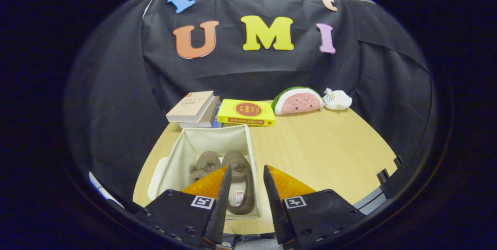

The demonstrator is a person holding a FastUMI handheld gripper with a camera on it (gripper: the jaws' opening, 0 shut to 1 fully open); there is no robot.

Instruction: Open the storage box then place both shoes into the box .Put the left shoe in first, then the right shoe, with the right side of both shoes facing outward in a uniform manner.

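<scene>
Gripper view shows the gripper point(247, 172) with fingers spread apart, holding nothing, above the open box point(209, 135) where both shoes point(240, 172) lie side by side.

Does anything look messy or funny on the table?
Nothing stands out. Two brown suede shoes lie side by side inside the open white fabric storage box. The gripper hangs above, fingers apart and holding nothing.

No legible text on books point(245, 112)

open white fabric storage box point(182, 153) on the table, two brown shoes point(223, 170) side by side inside
</scene>
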